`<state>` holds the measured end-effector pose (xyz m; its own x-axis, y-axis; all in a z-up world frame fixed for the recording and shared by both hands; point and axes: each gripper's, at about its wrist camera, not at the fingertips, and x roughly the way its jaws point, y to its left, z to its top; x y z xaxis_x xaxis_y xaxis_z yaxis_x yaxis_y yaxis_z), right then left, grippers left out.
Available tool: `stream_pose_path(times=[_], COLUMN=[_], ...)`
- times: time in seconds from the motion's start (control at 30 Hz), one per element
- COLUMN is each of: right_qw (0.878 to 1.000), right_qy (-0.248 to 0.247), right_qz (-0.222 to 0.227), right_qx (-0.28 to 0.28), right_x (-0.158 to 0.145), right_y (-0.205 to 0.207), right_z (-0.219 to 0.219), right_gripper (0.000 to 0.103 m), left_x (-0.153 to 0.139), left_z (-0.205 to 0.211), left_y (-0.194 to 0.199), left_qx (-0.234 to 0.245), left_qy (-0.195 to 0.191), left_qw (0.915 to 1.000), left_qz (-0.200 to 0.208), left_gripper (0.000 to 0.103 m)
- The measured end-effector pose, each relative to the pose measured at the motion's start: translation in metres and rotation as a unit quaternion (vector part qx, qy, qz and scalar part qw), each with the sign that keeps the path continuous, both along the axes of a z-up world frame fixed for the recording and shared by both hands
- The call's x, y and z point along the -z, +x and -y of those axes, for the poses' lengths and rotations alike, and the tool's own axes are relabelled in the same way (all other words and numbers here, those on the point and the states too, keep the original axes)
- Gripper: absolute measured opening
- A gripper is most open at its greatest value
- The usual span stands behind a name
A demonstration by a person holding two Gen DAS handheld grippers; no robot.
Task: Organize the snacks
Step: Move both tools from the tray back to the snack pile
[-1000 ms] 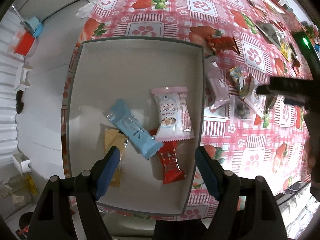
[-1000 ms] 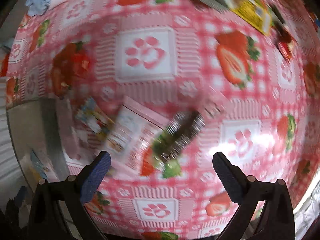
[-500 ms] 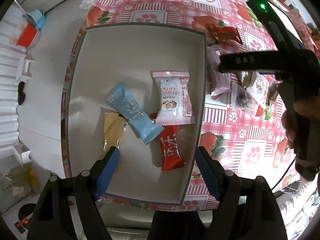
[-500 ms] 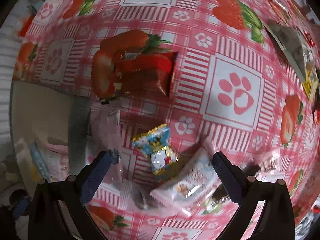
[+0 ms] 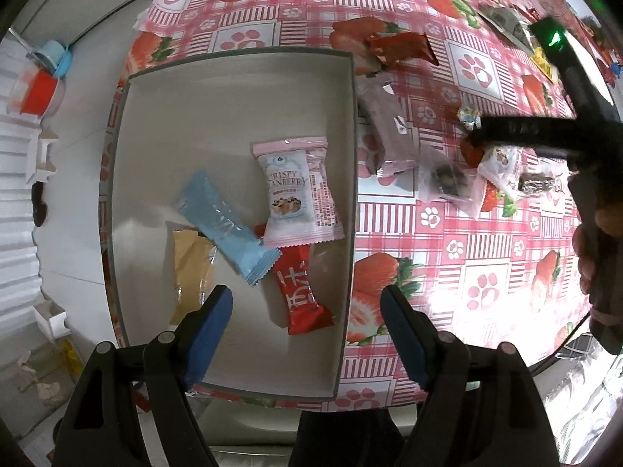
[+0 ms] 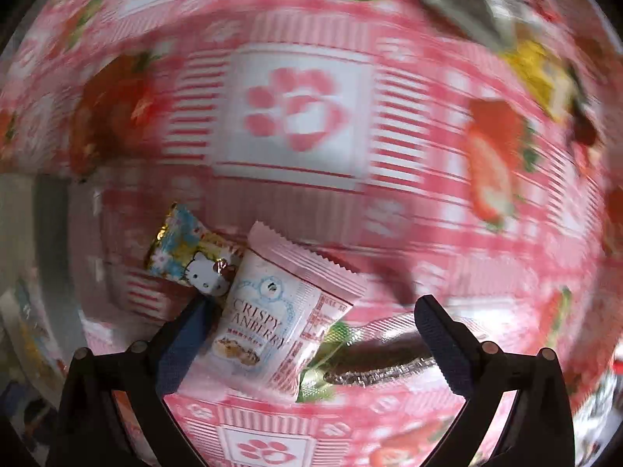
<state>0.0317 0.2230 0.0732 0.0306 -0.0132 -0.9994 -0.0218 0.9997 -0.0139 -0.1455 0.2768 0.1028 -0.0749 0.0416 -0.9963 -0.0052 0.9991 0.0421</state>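
A white box (image 5: 155,124) on the strawberry tablecloth holds a pink Crispy Cranberry packet (image 5: 298,190), a light blue bar (image 5: 226,225), a red candy (image 5: 303,292) and a tan packet (image 5: 190,272). My left gripper (image 5: 305,311) is open and empty above the box's near end. My right gripper (image 6: 307,334) is open, low over a second pink Crispy Cranberry packet (image 6: 272,319) that lies between its fingers. A Hello Kitty candy (image 6: 190,253) lies by its left finger (image 6: 183,346) and a dark foil-wrapped snack (image 6: 377,358) by its right finger.
Loose snacks lie right of the box: a red packet (image 5: 401,46), a pale pink packet (image 5: 385,124) and clear packets (image 5: 444,179). More packets sit at the far right (image 5: 506,23). The right gripper's body (image 5: 584,144) hangs over them. The table edge runs along the box's left.
My right gripper has dropped lower and shifted right over the pink Crispy Cranberry packet, its view now blurred by motion. My left gripper has held over the box, still open.
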Motion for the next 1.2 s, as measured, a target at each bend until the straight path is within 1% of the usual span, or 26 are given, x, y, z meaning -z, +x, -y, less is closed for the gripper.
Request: stream_pose_path(times=[0.07,0.13,0.2,0.3,0.47,0.5,0.53,0.57,0.63,0.67,0.73,0.8,0.83,0.9,0.93,0.97,1.0,1.03,1.07,1.1,1.13,1.17,1.2], right_qw=[0.999,0.998,0.995,0.991,0.984,0.983,0.982,0.981,0.984,0.986,0.989,0.992,0.994,0.994,0.992,0.991,0.988,0.986,0.983,0.981,0.980,0.979,0.979], right_qy=[0.029,0.048,0.062,0.060,0.041,0.035,0.016,0.008,-0.001,-0.002,-0.004,-0.005,0.000,0.002,0.003,0.004,0.004,0.001,-0.017,-0.016,-0.016,-0.016,-0.016], right_qz=[0.011,0.021,0.025,0.013,0.019,0.017,0.017,0.017,0.024,0.024,0.023,0.019,0.018,0.023,0.026,0.028,0.030,0.031,0.034,0.036,0.035,0.037,0.039], right_qx=[-0.015,-0.042,-0.071,-0.117,-0.174,-0.180,-0.190,-0.191,-0.178,-0.168,-0.146,-0.122,-0.110,-0.110,-0.124,-0.134,-0.151,-0.166,-0.179,-0.189,-0.195,-0.198,-0.200], right_x=[-0.008,-0.016,-0.019,-0.013,-0.012,-0.011,-0.008,-0.006,-0.005,-0.002,0.000,0.009,0.008,0.006,0.005,0.003,0.001,0.001,-0.002,-0.001,-0.002,-0.003,-0.004], right_y=[0.007,0.010,0.016,0.024,0.031,0.031,0.035,0.038,0.044,0.042,0.042,0.038,0.042,0.045,0.048,0.052,0.058,0.061,0.056,0.056,0.057,0.057,0.050], right_z=[-0.020,-0.032,-0.052,-0.081,-0.118,-0.130,-0.135,-0.138,-0.131,-0.130,-0.111,-0.094,-0.087,-0.066,-0.069,-0.062,-0.067,-0.071,-0.093,-0.104,-0.105,-0.107,-0.117], right_gripper=[0.103,0.103,0.103,0.103,0.103,0.103,0.103,0.103,0.103,0.103,0.103,0.103,0.103,0.103,0.103,0.103,0.101,0.097,0.091,0.087,0.085,0.077,0.063], left_x=[-0.001,0.001,0.002,0.009,0.017,0.019,0.019,0.018,0.018,0.022,0.023,0.021,0.021,0.022,0.023,0.023,0.024,0.024,0.024,0.024,0.023,0.023,0.023], left_z=[0.000,-0.001,-0.005,-0.014,-0.025,-0.026,-0.027,-0.029,-0.029,-0.028,-0.027,-0.026,-0.025,-0.022,-0.021,-0.019,-0.018,-0.016,-0.016,-0.015,-0.014,-0.013,-0.011], left_y=[0.001,0.003,0.002,-0.005,-0.012,-0.012,-0.012,-0.013,-0.014,-0.013,-0.013,-0.010,-0.009,-0.011,-0.012,-0.013,-0.013,-0.013,-0.013,-0.012,-0.012,-0.011,-0.010], left_qx=[-0.001,-0.003,-0.008,-0.017,-0.031,-0.032,-0.032,-0.032,-0.031,-0.030,-0.030,-0.029,-0.027,-0.025,-0.024,-0.023,-0.021,-0.020,-0.020,-0.020,-0.020,-0.019,-0.019], left_qy=[0.001,0.002,0.003,0.005,0.006,0.006,0.007,0.008,0.008,0.008,0.008,0.008,0.009,0.011,0.012,0.013,0.014,0.015,0.016,0.017,0.016,0.016,0.015], left_qw=[1.0000,1.0000,0.9999,0.9998,0.9992,0.9992,0.9992,0.9992,0.9992,0.9992,0.9992,0.9992,0.9993,0.9993,0.9993,0.9993,0.9993,0.9993,0.9992,0.9992,0.9992,0.9993,0.9993], left_qz=[-0.002,-0.004,-0.007,-0.011,-0.023,-0.025,-0.025,-0.025,-0.024,-0.024,-0.025,-0.026,-0.026,-0.026,-0.026,-0.027,-0.028,-0.028,-0.029,-0.029,-0.029,-0.029,-0.028], left_gripper=[0.081,0.081,0.081,0.081,0.081,0.081,0.081,0.081,0.082,0.082,0.082,0.082,0.082,0.082,0.082,0.082,0.082,0.082,0.082,0.082,0.082,0.082,0.082])
